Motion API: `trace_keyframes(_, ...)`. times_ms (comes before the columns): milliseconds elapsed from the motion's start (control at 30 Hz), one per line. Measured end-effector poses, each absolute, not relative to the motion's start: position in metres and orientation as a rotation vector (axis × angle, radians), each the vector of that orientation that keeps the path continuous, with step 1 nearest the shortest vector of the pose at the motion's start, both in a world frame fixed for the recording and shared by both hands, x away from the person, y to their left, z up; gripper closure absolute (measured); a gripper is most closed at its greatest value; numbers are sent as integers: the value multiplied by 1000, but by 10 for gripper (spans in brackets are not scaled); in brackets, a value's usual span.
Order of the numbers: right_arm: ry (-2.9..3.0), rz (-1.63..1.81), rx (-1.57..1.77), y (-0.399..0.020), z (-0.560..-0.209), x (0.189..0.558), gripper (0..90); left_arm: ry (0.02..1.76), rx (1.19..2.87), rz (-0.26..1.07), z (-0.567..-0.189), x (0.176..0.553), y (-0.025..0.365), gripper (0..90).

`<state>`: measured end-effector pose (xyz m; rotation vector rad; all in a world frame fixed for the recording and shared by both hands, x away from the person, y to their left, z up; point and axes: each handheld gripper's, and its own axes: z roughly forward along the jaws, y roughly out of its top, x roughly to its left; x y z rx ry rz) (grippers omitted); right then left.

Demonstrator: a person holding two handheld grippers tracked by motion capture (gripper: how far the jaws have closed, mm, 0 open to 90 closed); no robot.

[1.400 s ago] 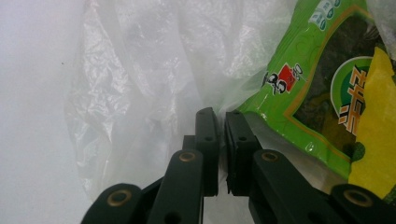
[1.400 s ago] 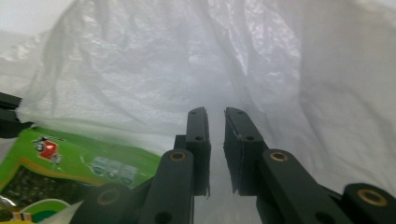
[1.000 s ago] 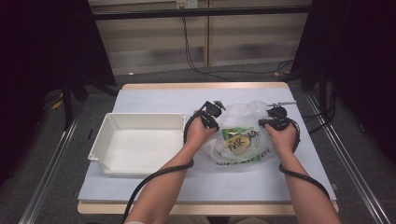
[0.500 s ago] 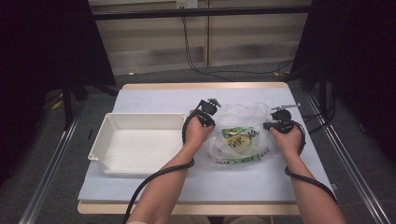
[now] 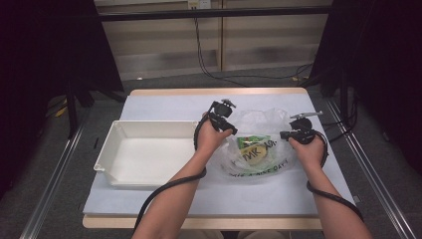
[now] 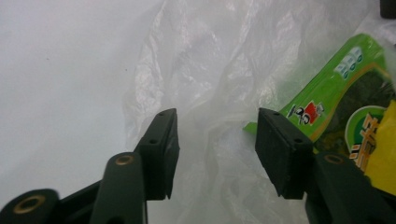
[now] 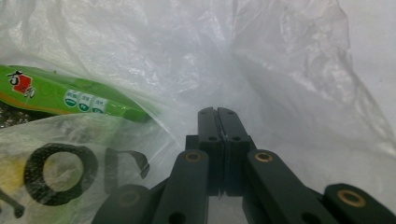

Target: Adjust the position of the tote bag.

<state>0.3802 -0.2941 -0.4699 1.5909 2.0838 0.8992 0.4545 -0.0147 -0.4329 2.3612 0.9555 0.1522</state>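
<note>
The big desk [image 5: 164, 199] has a pale blue top. On it sits a white tray [image 5: 144, 159], which is the thing I will count places from.

Just to the right of the tray lies a clear plastic bag [image 5: 259, 144] with black letters printed on it. The bag is crumpled and puffed up, and it rests flat on the desk. Inside the bag is a green packet [image 5: 254, 143] with a little red mark on it, and something yellow [image 5: 255, 158] sits just under the packet.

The person's two arms come in from the near edge of the desk. The left gripper [image 5: 222, 121] is at the side of the bag nearest the tray. Its fingers [image 6: 161, 149] have just been opening, and now they stand apart. Thin bag plastic lies in the gap between them, but the pads do not press on it.

The right gripper [image 5: 293, 133] is at the side of the bag far from the tray. Its fingers [image 7: 208, 135] are squeezed tight together at the bag's edge. I cannot tell if a bit of plastic is pinched between them.
</note>
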Motion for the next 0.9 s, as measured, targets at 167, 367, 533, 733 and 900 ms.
trace_keyframes(167,2106,897,1560,-289,-466,379,893,949,2366,164,-420,450,-14,325)
trace_keyframes(367,2122,910,1531,-281,-461,377,876,938,2333,147,-410,442,-13,278)
trace_keyframes(533,2129,889,1514,-278,-458,375,860,893,2331,155,-403,428,-13,328)
trace_keyframes(733,2127,939,1490,-273,-453,372,789,851,2360,146,-408,414,-17,345)
trace_keyframes(900,2149,984,1467,-266,-449,366,644,814,2368,130,-414,404,-22,327)
